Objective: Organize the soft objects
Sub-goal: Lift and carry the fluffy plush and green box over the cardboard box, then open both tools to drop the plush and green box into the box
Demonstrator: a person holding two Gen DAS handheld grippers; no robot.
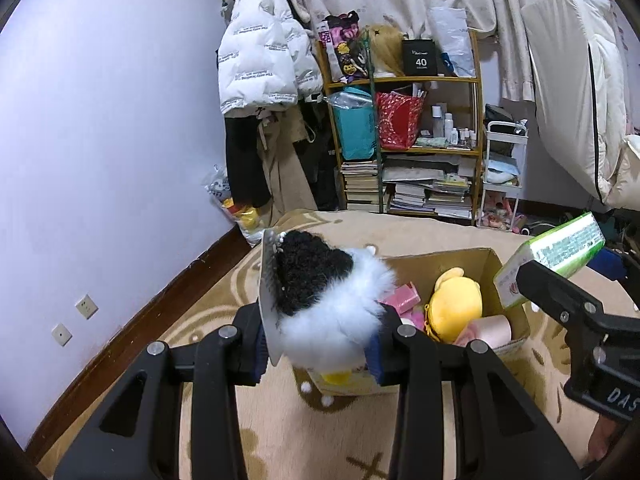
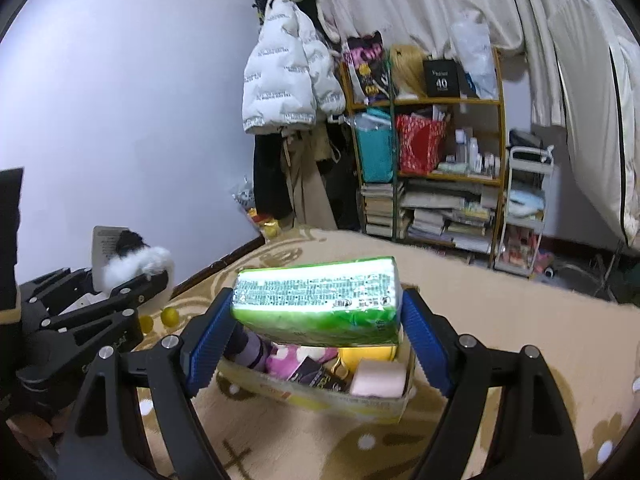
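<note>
My left gripper (image 1: 320,344) is shut on a black and white fluffy item with a card tag (image 1: 320,292), held above the near left corner of an open cardboard box (image 1: 472,264). The box holds a yellow plush (image 1: 456,304), pink items and a pale pink roll (image 1: 496,330). My right gripper (image 2: 316,344) is shut on a green tissue pack (image 2: 320,300), its blue pads (image 2: 208,344) pressing both ends, over the same cardboard box (image 2: 340,400). The left gripper with the fluffy item (image 2: 132,264) shows at the left of the right wrist view.
The box stands on a beige patterned carpet (image 1: 320,440). A lavender wall (image 1: 100,140) runs along the left. Behind are a rack with a white puffer jacket (image 1: 264,60), a crowded wooden shelf (image 1: 404,120), a white trolley (image 1: 504,176) and curtains. Two small yellow balls (image 2: 168,316) lie on the carpet.
</note>
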